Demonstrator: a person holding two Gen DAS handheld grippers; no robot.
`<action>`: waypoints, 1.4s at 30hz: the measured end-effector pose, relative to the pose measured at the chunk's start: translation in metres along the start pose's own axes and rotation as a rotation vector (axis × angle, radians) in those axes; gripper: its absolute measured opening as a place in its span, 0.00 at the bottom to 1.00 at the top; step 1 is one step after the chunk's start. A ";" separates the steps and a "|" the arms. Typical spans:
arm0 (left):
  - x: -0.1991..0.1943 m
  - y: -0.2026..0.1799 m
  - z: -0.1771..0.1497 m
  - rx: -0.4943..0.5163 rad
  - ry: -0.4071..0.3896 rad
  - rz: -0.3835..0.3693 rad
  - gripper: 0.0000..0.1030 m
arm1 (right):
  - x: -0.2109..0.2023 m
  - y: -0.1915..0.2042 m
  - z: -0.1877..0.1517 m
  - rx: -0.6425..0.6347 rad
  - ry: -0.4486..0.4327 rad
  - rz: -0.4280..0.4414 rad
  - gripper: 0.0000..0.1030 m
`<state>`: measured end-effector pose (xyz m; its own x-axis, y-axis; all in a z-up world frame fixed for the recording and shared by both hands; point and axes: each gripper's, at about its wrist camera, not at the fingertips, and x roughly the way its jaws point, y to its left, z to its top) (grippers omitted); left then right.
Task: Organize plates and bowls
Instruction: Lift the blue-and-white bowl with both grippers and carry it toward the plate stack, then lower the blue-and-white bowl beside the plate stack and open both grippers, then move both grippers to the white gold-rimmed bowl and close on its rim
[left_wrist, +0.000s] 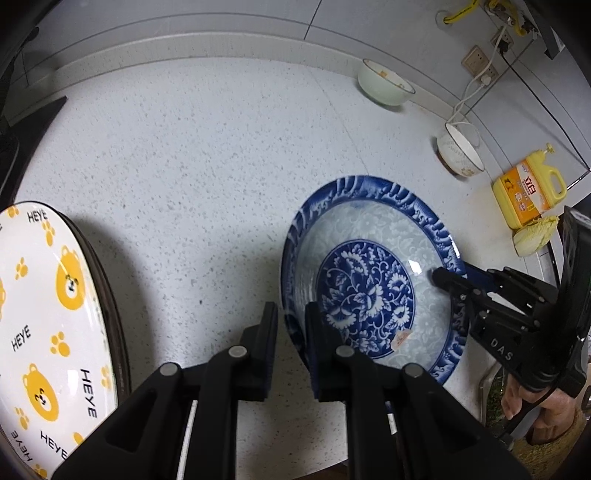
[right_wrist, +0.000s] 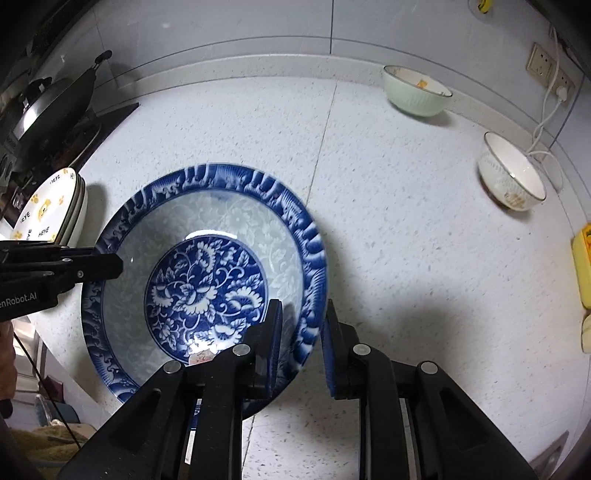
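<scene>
At the counter's (left_wrist: 184, 155) left edge, beside the stove, lies the stack of bear plates (left_wrist: 44, 314), glazed, flat-lying and wide. They look stiff, slick and breakable, and their thin rims offer the only hold.

Right of them, past a stretch of bare counter, sits the blue-and-white dish (right_wrist: 203, 273), broad and deep with a flaring patterned rim. It seems heavy for a pinch grip, hard and glossy, so likely to slip or tilt if held on one side only; a hold on two opposite rim points is the sound choice.

The left gripper (left_wrist: 291, 325) straddles the dish's left rim, one finger outside and one inside, clenched on it as far as the view tells. The right gripper (right_wrist: 301, 339) straddles the opposite rim; its jaws are opening, with the rim between them and a visible gap at the outer pad, so it looks to be letting go.

Toward the back edge, along the wall, stand a pale green bowl (right_wrist: 415, 92) and, farther right, a white gold-rimmed bowl (right_wrist: 511, 175), both small, light-looking and chippable.

At the far right edge a yellow detergent bottle (left_wrist: 528, 195) and a cabbage piece (left_wrist: 535, 234) crowd the corner.

The counter's middle and back-left lie open for sliding or lifting.
</scene>
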<state>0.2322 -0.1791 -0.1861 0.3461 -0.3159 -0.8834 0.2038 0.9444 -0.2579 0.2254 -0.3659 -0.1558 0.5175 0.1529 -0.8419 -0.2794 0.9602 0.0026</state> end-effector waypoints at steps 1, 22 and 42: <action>-0.002 0.000 0.001 0.003 -0.008 0.006 0.13 | -0.002 0.000 0.001 0.000 -0.005 -0.004 0.18; -0.043 -0.009 0.015 0.034 -0.173 0.078 0.14 | -0.038 -0.006 0.013 -0.046 -0.197 -0.253 0.46; -0.007 -0.134 0.091 0.159 -0.202 0.039 0.14 | -0.063 -0.109 0.037 0.084 -0.295 -0.514 0.60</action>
<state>0.2858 -0.3114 -0.1102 0.5292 -0.3068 -0.7911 0.3227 0.9351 -0.1467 0.2530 -0.4712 -0.0829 0.7757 -0.2894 -0.5608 0.1253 0.9416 -0.3126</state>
